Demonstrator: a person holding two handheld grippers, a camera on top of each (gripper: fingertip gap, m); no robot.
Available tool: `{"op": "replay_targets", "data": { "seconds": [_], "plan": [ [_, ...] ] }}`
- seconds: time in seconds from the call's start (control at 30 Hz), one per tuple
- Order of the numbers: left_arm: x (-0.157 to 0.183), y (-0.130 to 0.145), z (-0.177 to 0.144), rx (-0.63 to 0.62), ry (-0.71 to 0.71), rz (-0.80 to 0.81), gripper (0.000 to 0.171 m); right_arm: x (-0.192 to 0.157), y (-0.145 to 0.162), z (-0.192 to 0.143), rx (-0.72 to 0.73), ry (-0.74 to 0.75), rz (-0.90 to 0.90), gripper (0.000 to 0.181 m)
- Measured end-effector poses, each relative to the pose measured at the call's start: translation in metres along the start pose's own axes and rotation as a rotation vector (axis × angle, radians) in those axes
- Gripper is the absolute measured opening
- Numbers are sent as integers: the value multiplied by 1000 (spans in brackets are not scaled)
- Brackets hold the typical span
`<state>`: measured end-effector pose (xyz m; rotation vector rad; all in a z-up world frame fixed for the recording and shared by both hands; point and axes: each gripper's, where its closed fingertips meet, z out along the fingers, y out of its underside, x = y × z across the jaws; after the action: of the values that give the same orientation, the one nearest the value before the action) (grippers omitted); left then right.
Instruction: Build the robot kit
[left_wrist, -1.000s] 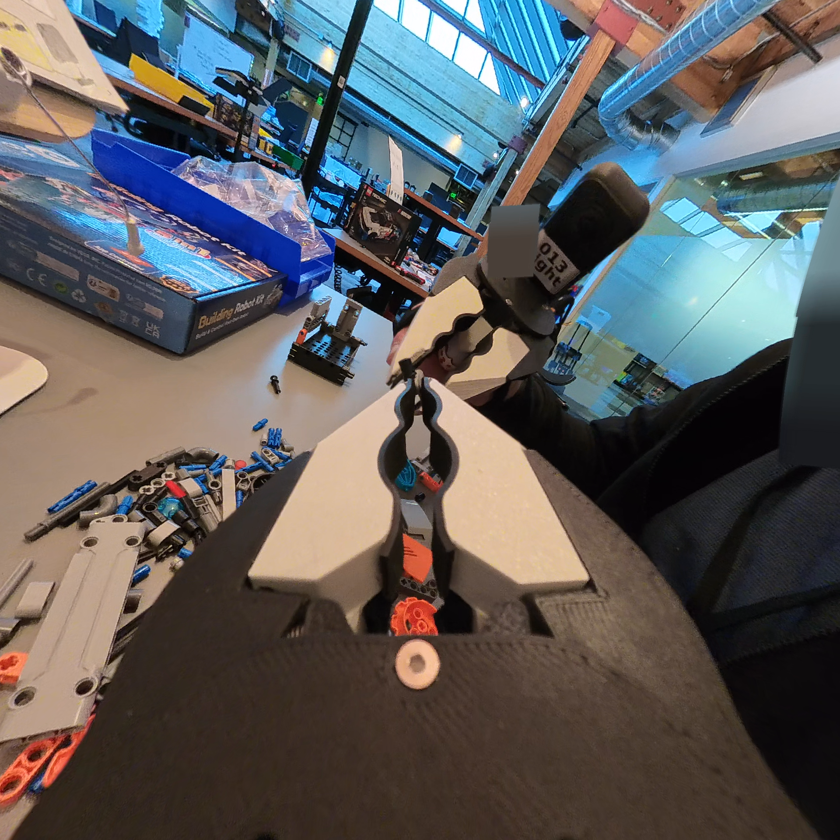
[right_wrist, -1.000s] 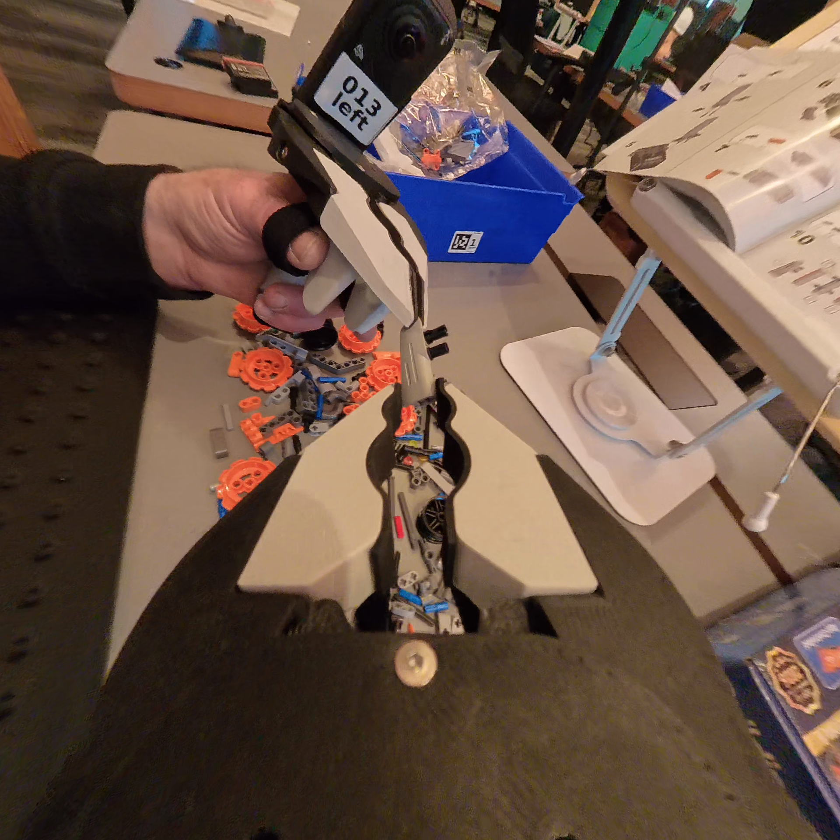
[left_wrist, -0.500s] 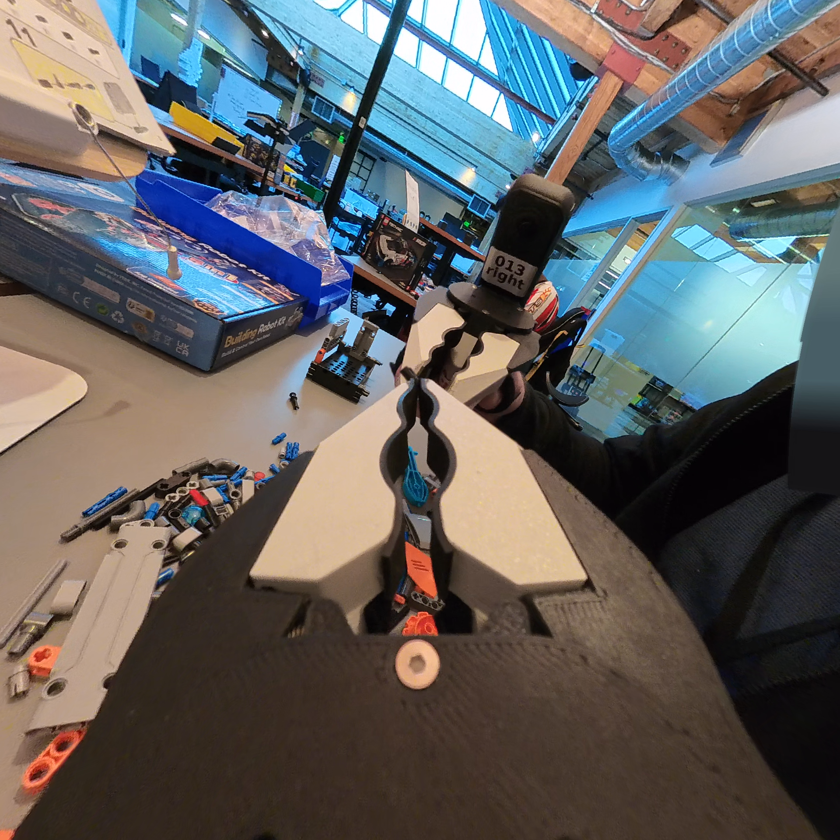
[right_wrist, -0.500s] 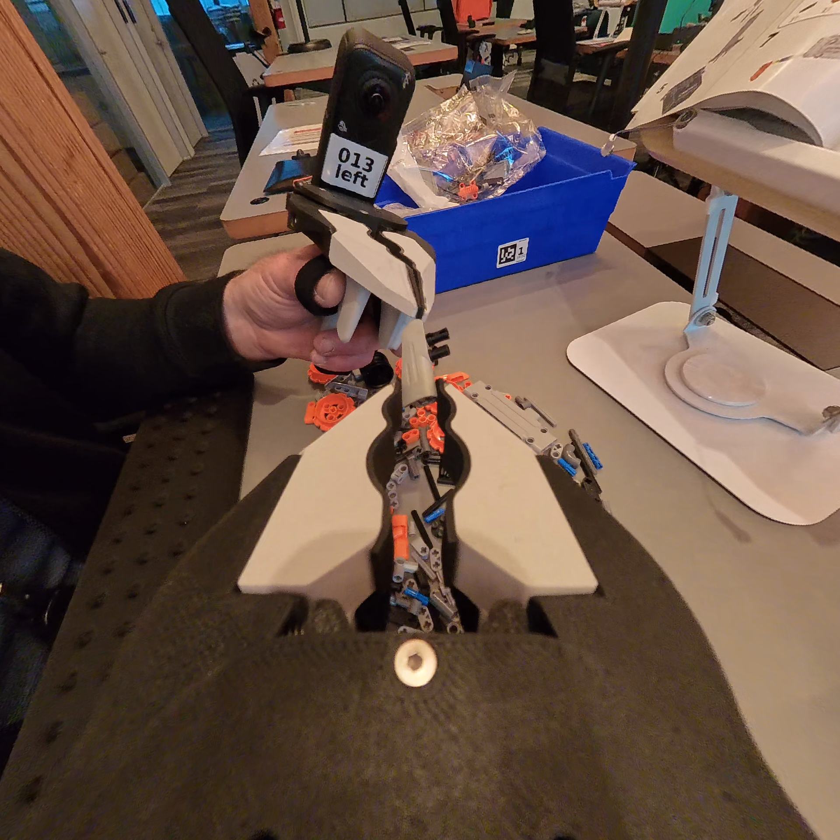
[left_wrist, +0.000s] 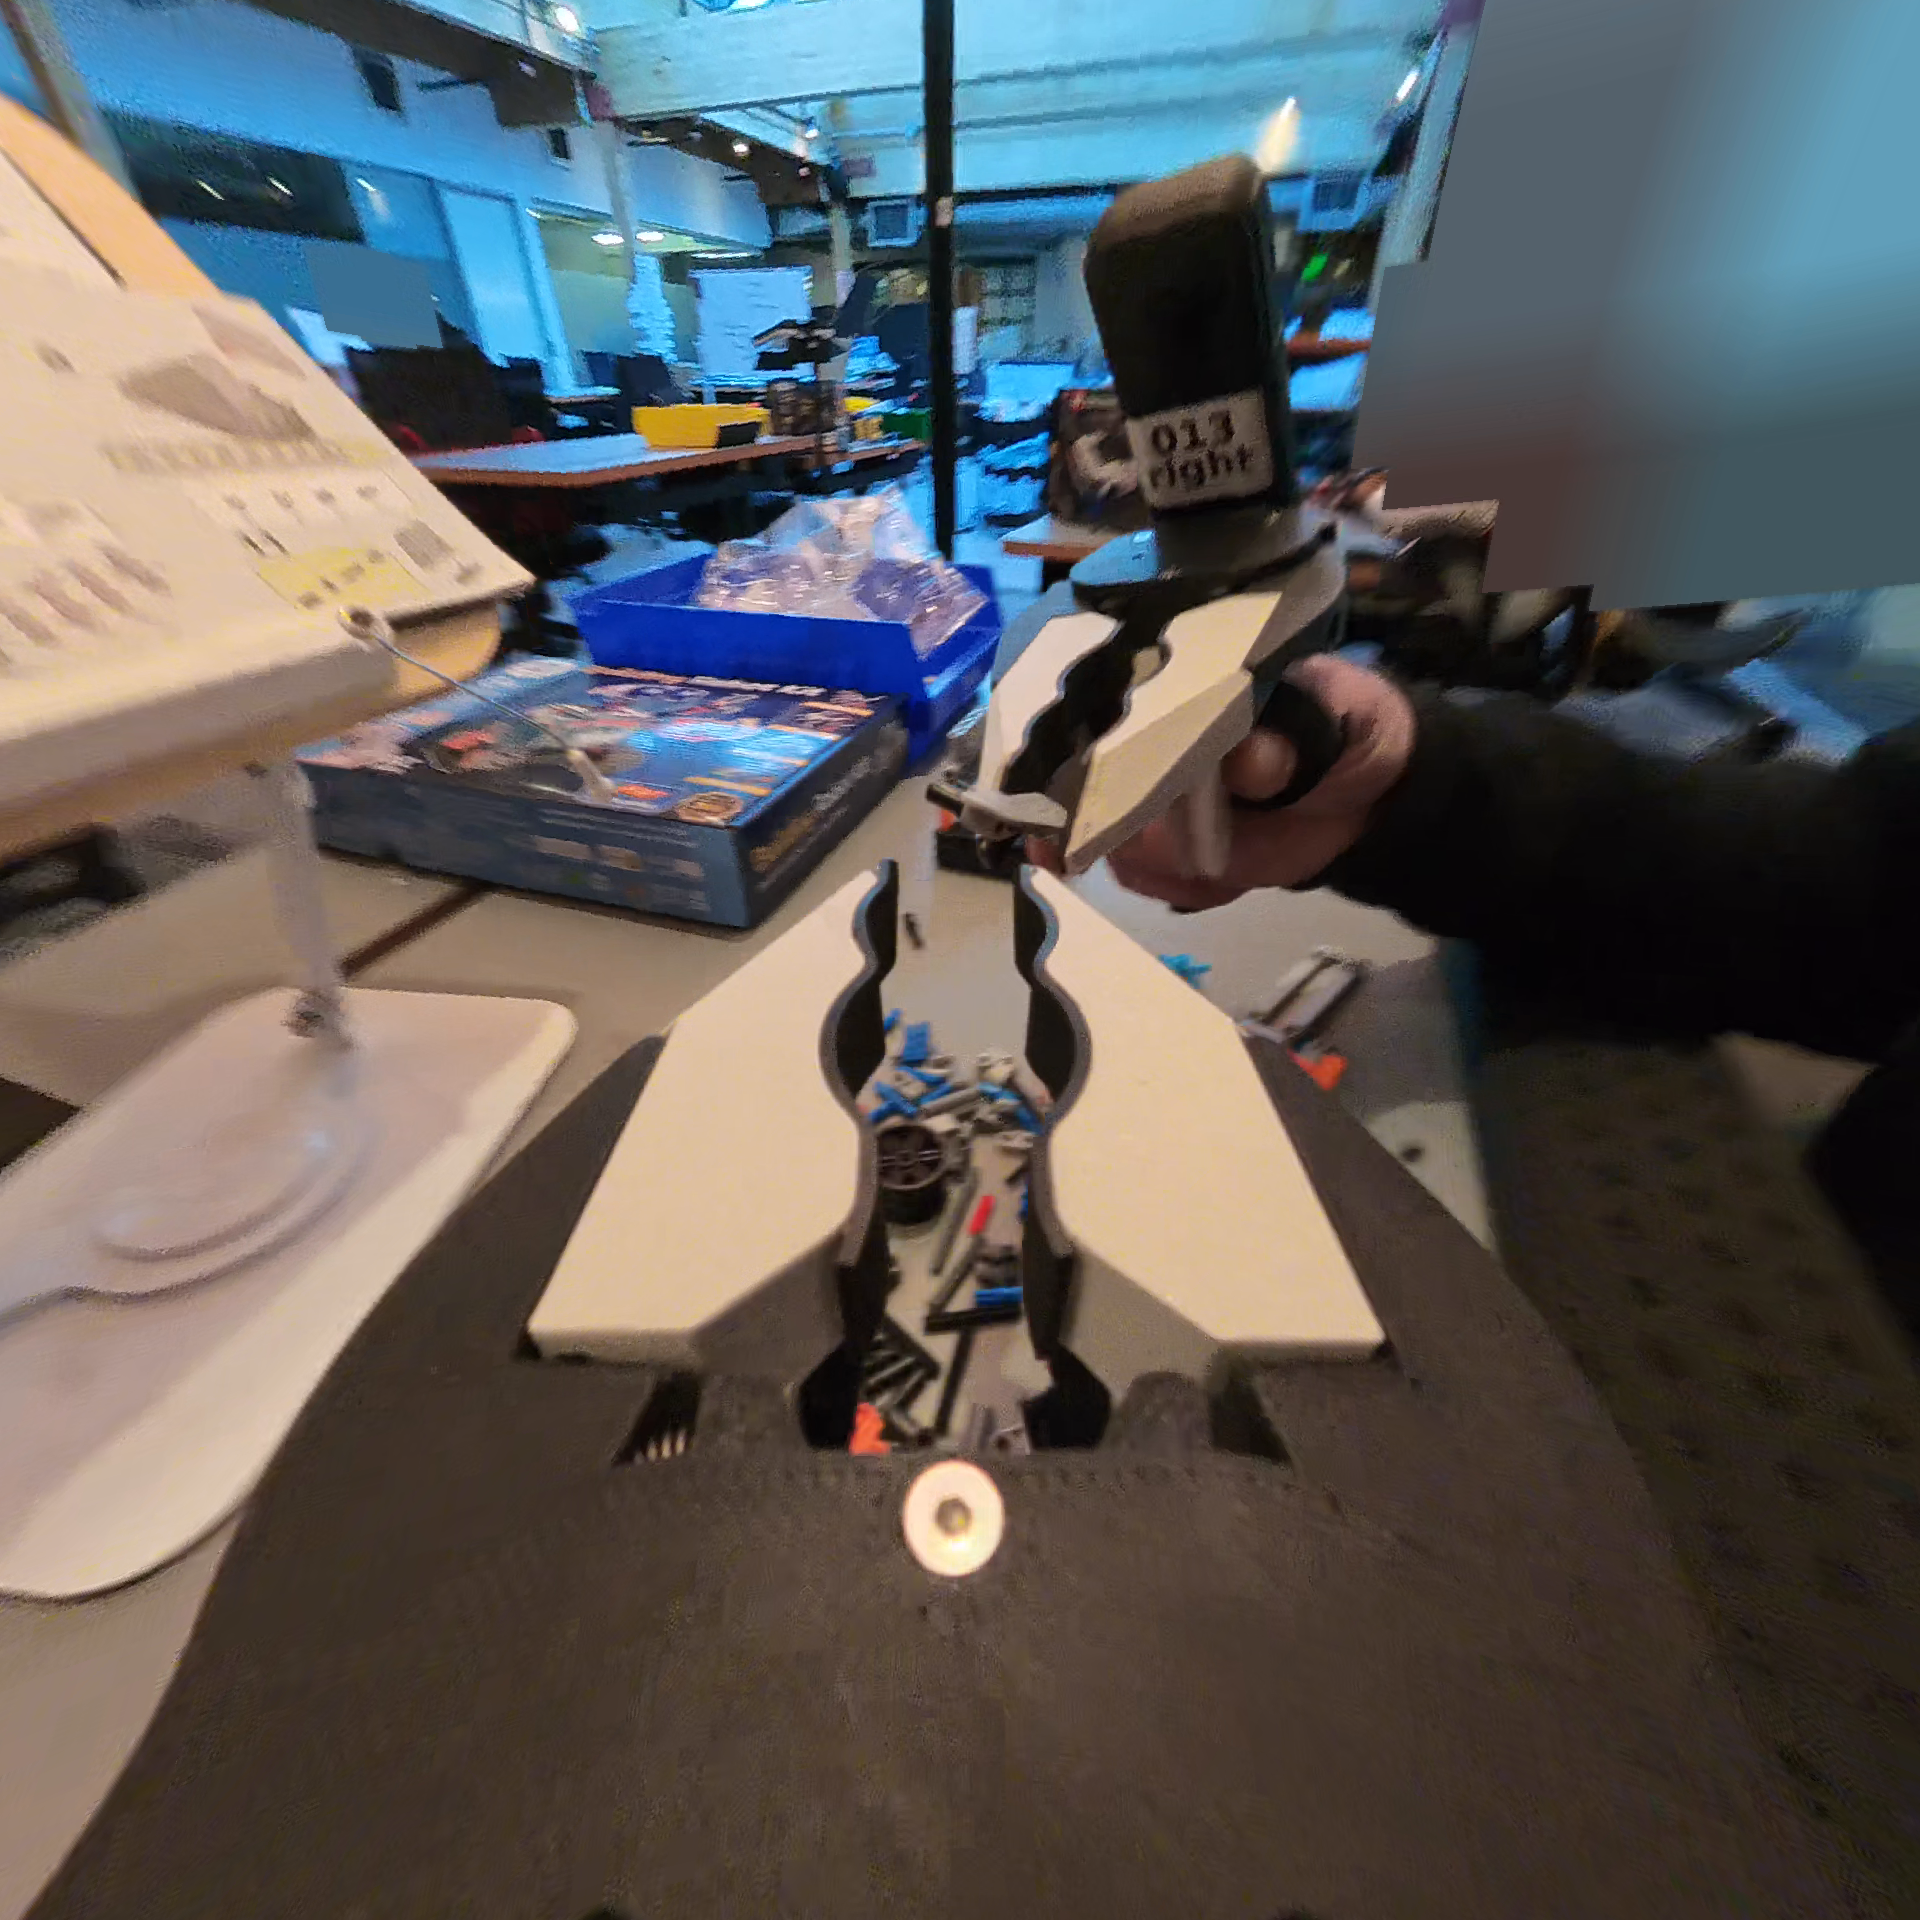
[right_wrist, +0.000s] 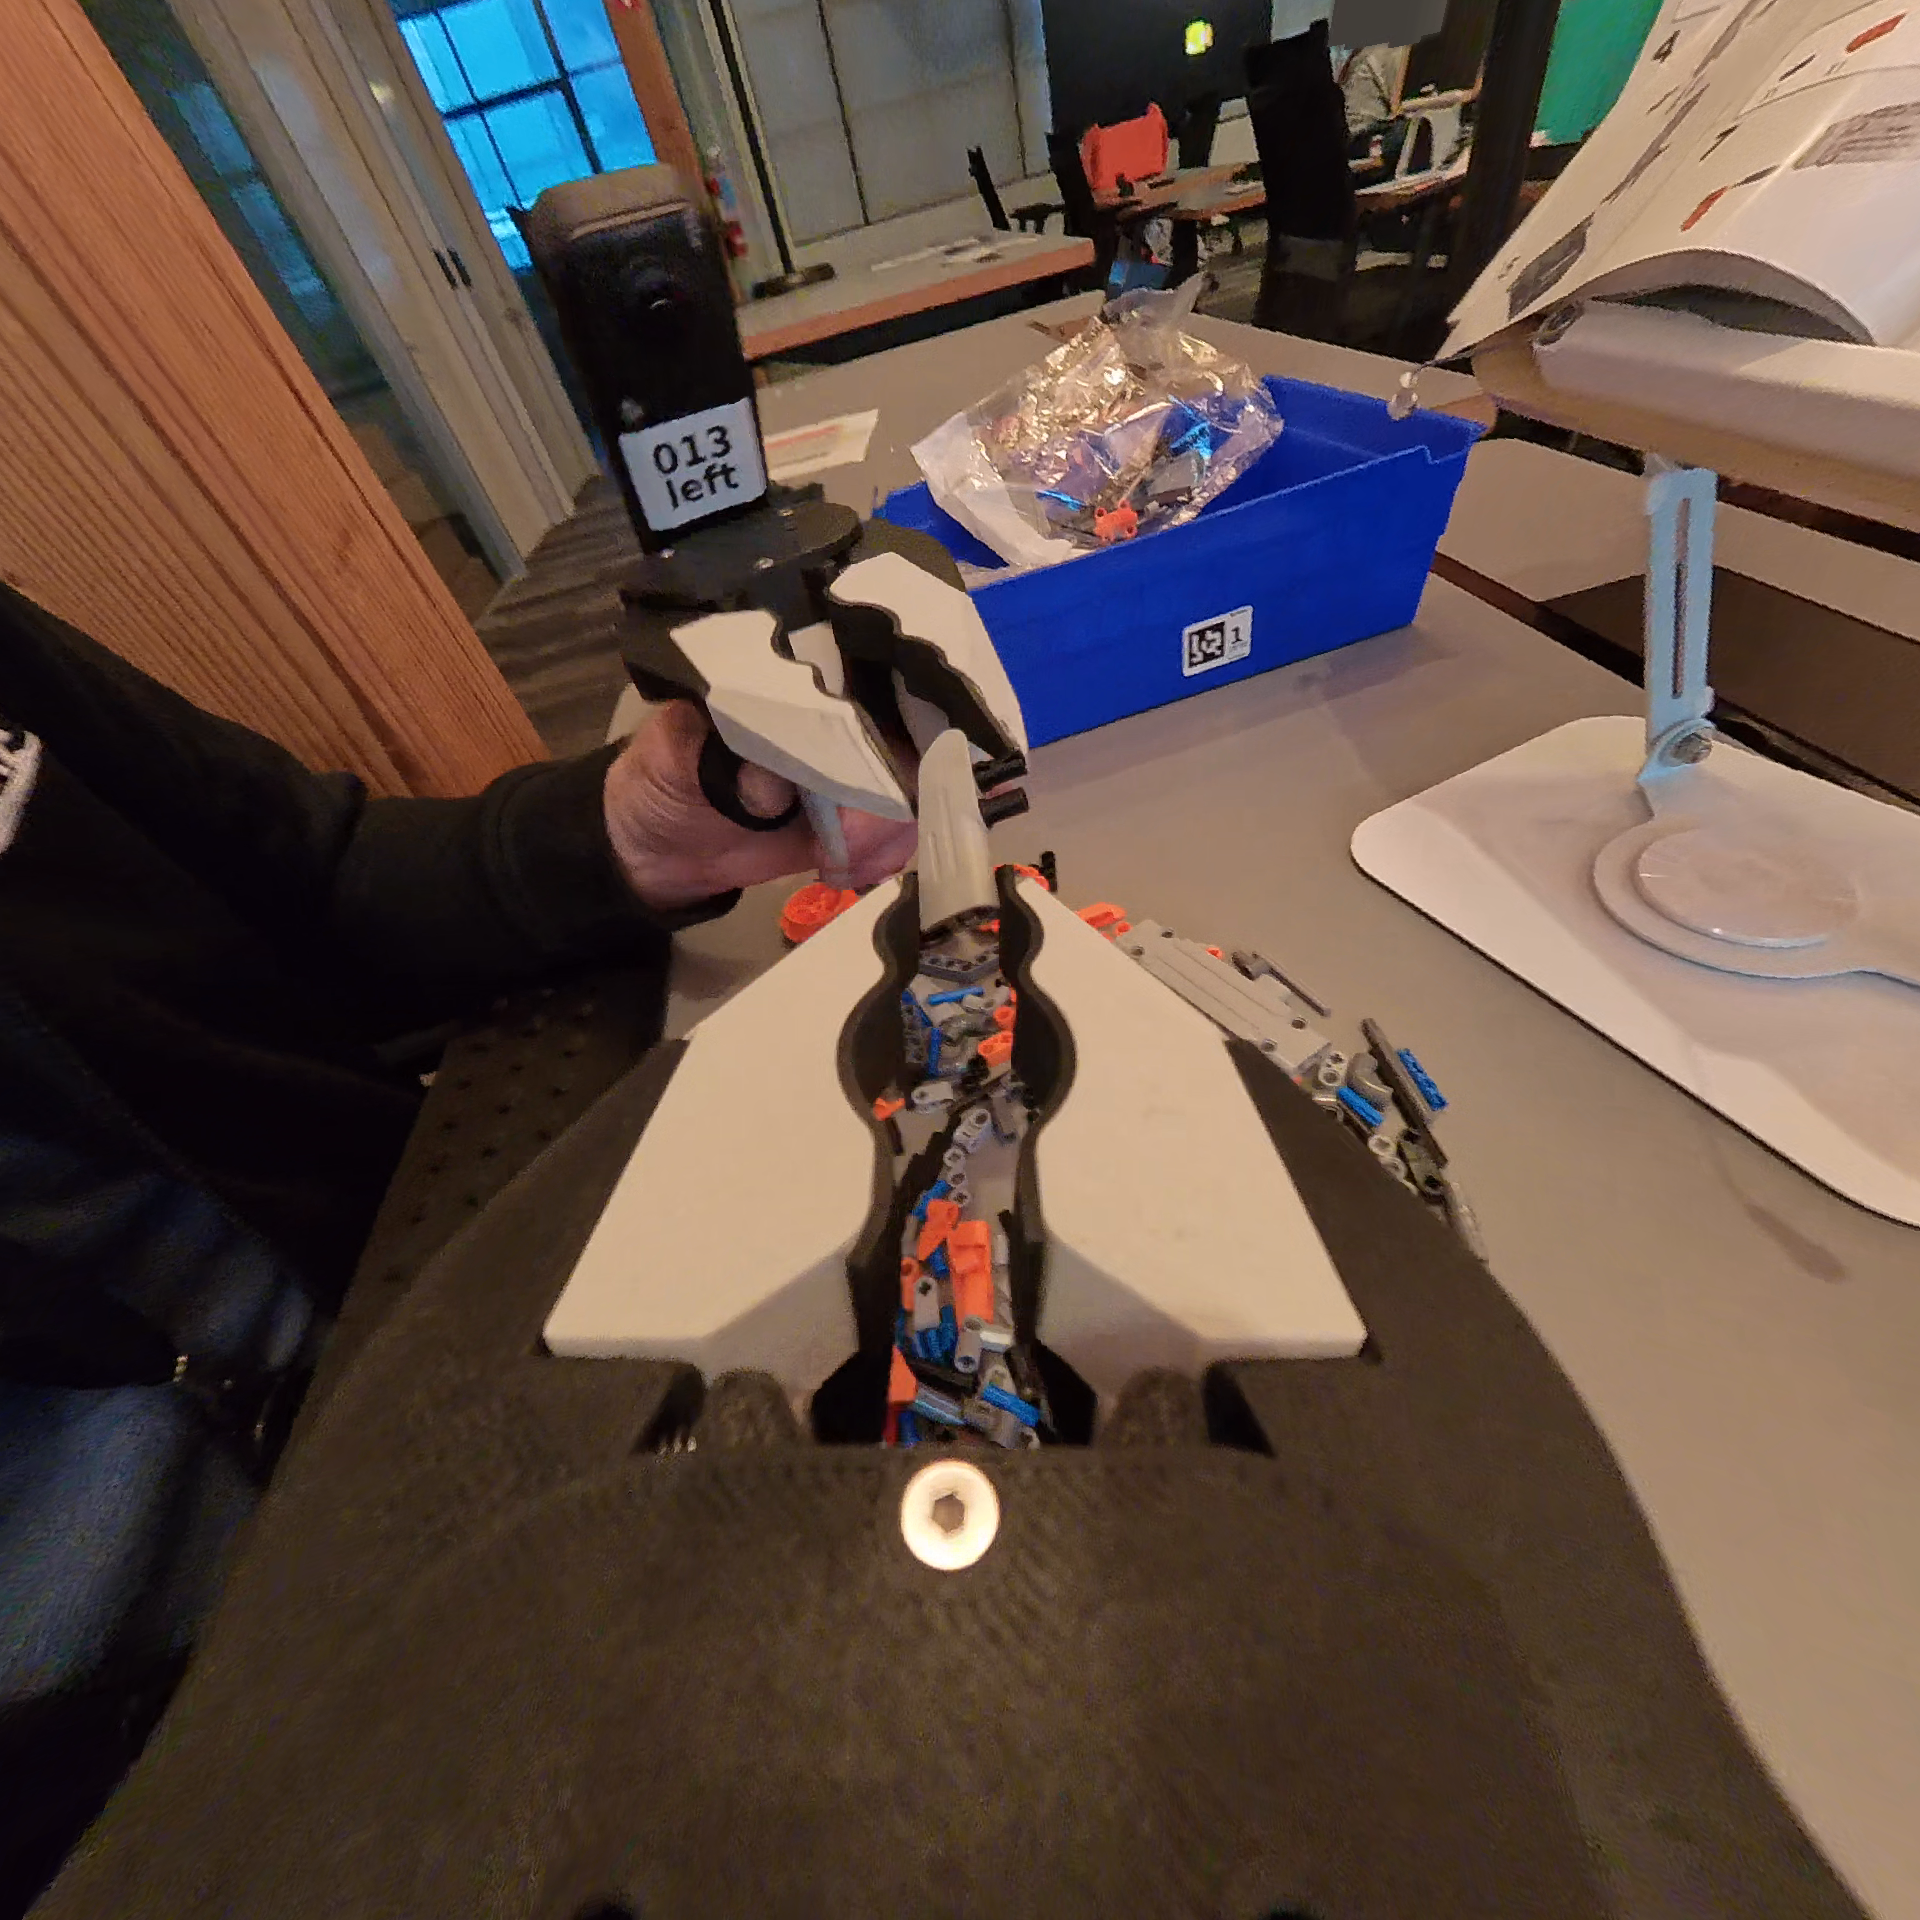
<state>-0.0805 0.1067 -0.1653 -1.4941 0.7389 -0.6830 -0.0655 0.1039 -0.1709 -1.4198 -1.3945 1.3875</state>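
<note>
My right gripper (right_wrist: 956, 902) is shut on the base of a grey tapered part (right_wrist: 948, 831) with two black pins (right_wrist: 1000, 784) on its side, and holds it above the table. My left gripper (left_wrist: 956, 883) is open and empty, just short of that part. In the left wrist view the right gripper (left_wrist: 1029, 821) hangs ahead with the grey part (left_wrist: 997, 805) at its tips. In the right wrist view the left gripper (right_wrist: 961, 774) stands open beside the part's tip, held by a hand (right_wrist: 707, 821).
Loose grey, blue and orange parts (right_wrist: 1299, 1039) and a black wheel (left_wrist: 909, 1164) lie on the grey table. A blue bin (right_wrist: 1195, 603) with a plastic bag stands behind. A white stand base (right_wrist: 1662, 883) carries an open booklet. A blue kit box (left_wrist: 623, 790) lies at the left. Less than 4 cm separates the two grippers' tips.
My left gripper has opened and let go of the grey part, and has drawn back a little. My right gripper still holds the part. Both views have swung level.
</note>
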Motion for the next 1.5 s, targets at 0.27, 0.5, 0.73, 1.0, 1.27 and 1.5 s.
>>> {"op": "replay_targets", "data": {
  "seconds": [0.27,0.5,0.73,1.0,1.27,1.5],
  "plan": [
    [5,-5,4,-60,-136,302,20,-5,3,0,-2,-81,82,13],
    [16,-3,6,-94,-122,410,6,-13,11,3,-39,-154,127,12],
    [16,-5,4,-94,-109,355,0,-12,11,5,-54,-109,74,12],
    [11,-8,4,-70,-95,238,0,-6,3,1,-43,4,-43,10],
    [22,-4,2,-146,-118,543,33,-25,20,-4,-111,-242,165,10],
    [55,11,10,-263,-45,776,12,-51,39,-10,-209,-481,287,5]
  ]
}}
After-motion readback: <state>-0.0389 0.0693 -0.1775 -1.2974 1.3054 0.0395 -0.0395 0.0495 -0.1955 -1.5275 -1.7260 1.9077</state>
